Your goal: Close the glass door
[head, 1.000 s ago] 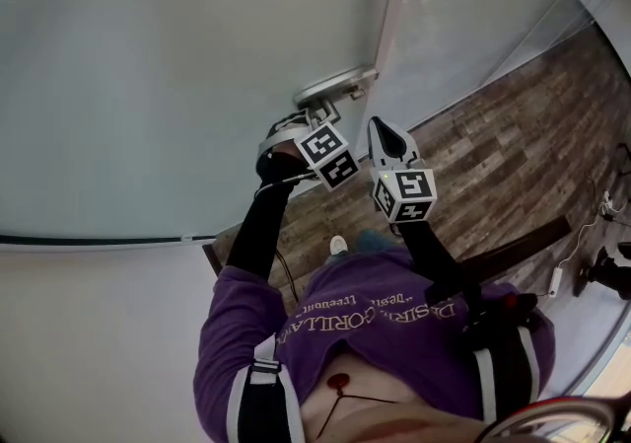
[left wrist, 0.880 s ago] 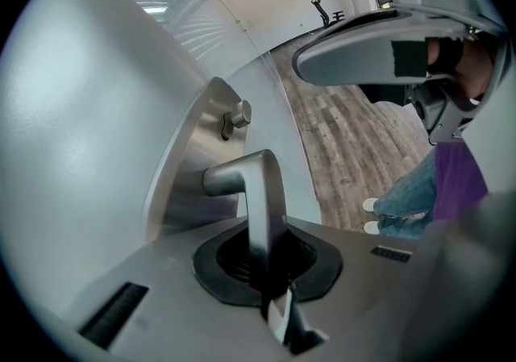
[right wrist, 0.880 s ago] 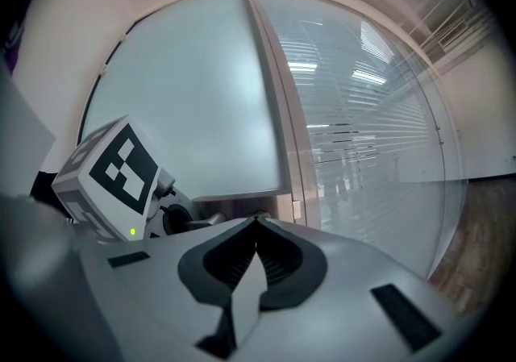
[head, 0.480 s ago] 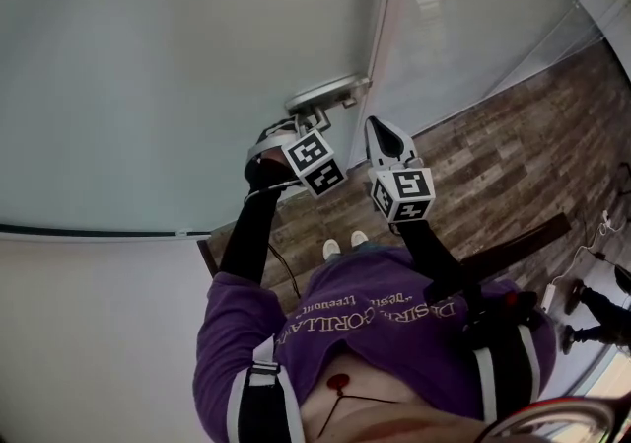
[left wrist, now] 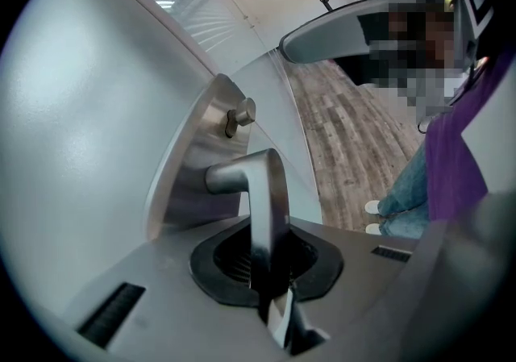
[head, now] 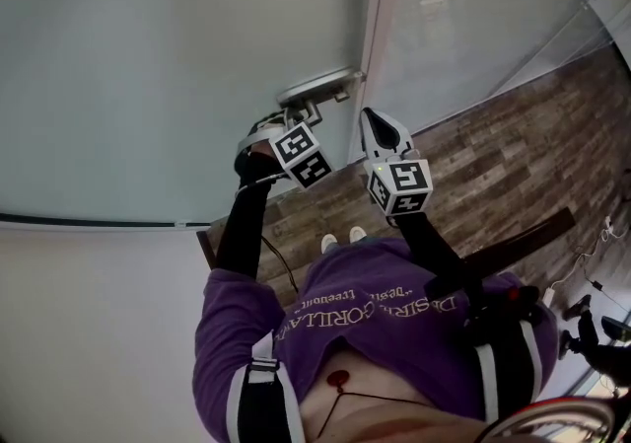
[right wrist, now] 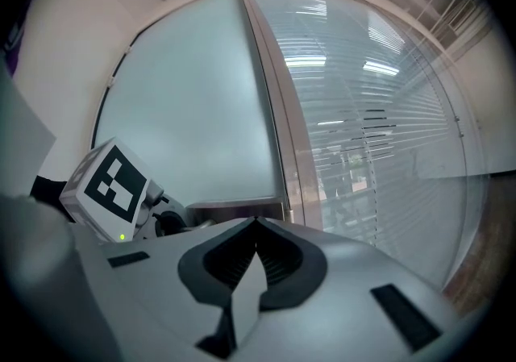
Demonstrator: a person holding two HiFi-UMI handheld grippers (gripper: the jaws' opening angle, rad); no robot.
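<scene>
Since a second ago the lever handle, the glass door and the left gripper have all shifted leftward in the head view, while the right gripper has barely moved. Frosted, smooth and pale, the door fills the upper left. Its vertical edge runs just right of the handle, and past it lie a ribbed glass panel and a wood-plank floor with open room.

From the left gripper view, the left gripper is clenched on the lever handle, a brushed-metal bar that bends out from a rounded metal backplate and runs down between the dark ridged pads. A small thumb-turn sits on the plate above the handle.

From the right gripper view, the right gripper has its jaws pressed together on nothing, pointing at the door edge. The door handle is to its left, behind the left gripper's marker cube.
</scene>
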